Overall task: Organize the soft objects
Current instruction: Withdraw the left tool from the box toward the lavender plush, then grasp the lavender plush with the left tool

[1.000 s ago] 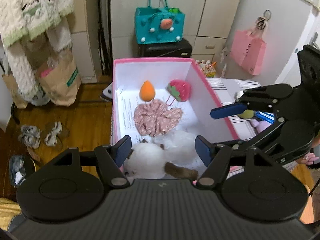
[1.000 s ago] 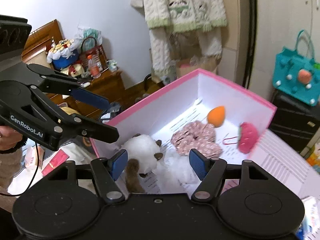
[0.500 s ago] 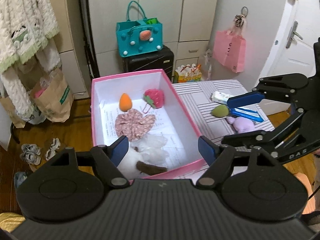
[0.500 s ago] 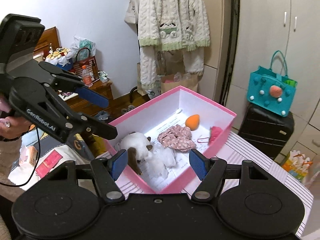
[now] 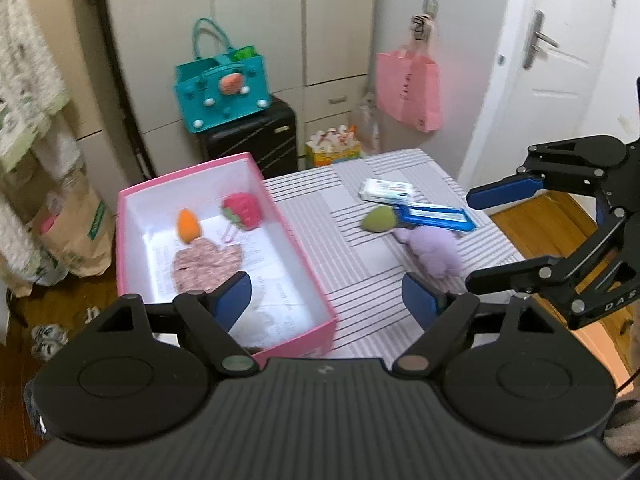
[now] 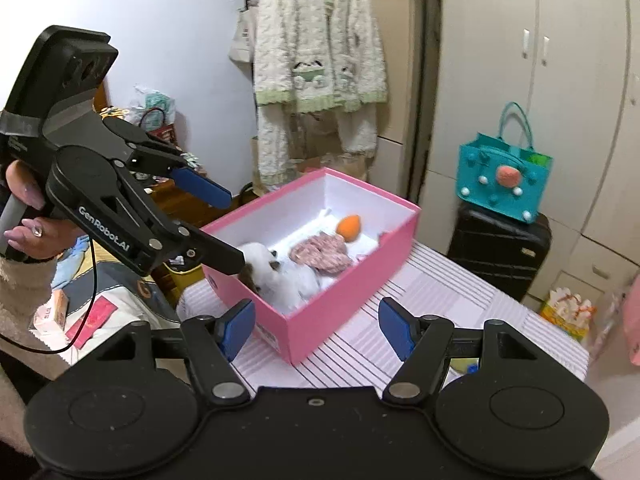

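Soft toys already lie in the pink box (image 5: 312, 276): an orange one (image 5: 188, 226) at 12 o'clock of the floral scrunchie (image 5: 208, 266), a red strawberry (image 5: 242, 210) at its 1 o'clock, and a white plush (image 6: 280, 274) at the box's near end. On the striped table (image 5: 360, 280), at 3 o'clock of the box, a green toy (image 5: 378, 219) and a purple plush (image 5: 434, 254) rest apart from the box, near a blue pouch (image 5: 434, 216) and a white packet (image 5: 386, 190). The left gripper (image 5: 328, 300) hangs above the box's near corner, jaws spread with nothing between them; they have just been opening wider. The right gripper (image 6: 316, 324) hovers over the box's near wall, jaws parted and empty.
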`<state>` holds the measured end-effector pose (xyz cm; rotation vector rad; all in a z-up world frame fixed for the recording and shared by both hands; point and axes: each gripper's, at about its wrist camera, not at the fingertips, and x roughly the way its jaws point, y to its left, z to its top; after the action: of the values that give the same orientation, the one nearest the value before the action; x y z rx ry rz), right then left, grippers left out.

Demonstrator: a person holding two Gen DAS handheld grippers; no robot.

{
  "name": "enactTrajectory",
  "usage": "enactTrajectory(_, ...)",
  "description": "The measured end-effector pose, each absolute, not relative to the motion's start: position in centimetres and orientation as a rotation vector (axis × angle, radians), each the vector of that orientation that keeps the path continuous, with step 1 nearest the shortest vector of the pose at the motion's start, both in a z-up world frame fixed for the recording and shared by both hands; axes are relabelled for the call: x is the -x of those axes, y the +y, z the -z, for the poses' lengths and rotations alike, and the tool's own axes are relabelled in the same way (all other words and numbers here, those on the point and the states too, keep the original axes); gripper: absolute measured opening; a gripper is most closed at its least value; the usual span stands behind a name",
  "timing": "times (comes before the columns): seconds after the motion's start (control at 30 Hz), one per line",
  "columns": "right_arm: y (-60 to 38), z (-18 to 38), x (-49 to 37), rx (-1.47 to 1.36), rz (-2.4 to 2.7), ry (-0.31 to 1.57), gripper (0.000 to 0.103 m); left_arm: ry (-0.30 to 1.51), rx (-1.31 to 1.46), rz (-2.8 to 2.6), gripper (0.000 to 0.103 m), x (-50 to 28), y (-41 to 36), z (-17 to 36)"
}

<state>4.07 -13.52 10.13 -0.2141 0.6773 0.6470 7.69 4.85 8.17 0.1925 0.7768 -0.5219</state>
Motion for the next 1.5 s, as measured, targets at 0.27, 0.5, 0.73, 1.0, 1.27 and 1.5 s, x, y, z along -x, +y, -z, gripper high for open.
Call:
enactTrajectory(0.27, -18.1, -7.9, -3.2, 0.156, -0.568, 0.726, 0.074, 0.786, -0.224, 0.649, 0.083, -8.3, 0.2, -6.9)
enactTrajectory(0.5, -21.3, -4.3, -3.1, 0.089, -0.523, 0.77, 0.077, 0.837, -0.196, 0.737, 0.083, -10.1, -3.6, -4.4)
enactTrajectory(0.73, -23.8, 0.1, -4.0, 0.035, -0.49, 0.802, 0.078, 0.883, -0.156, 0.768, 0.083, -11.6, -6.7, -0.7)
enactTrajectory(1.0, -25.6, 4.7, -5.3, 0.017, -0.422, 0.775, 0.078, 0.917, -0.085, 0.787, 0.081, -13.4, -8.9, 3.3)
enactTrajectory(1.27, -25.2, 9.1, -6.7, 0.055, -0.332, 0.697, 0.079, 0.905, -0.028, 0.768, 0.077, -15.4, -11.1, 7.1)
enactTrajectory(1.5, -25.0, 11.0, -7.3, 0.067, -0.291, 0.684, 0.084, 0.905, -0.046, 0.745, 0.061, -16.8, -13.0, 9.7)
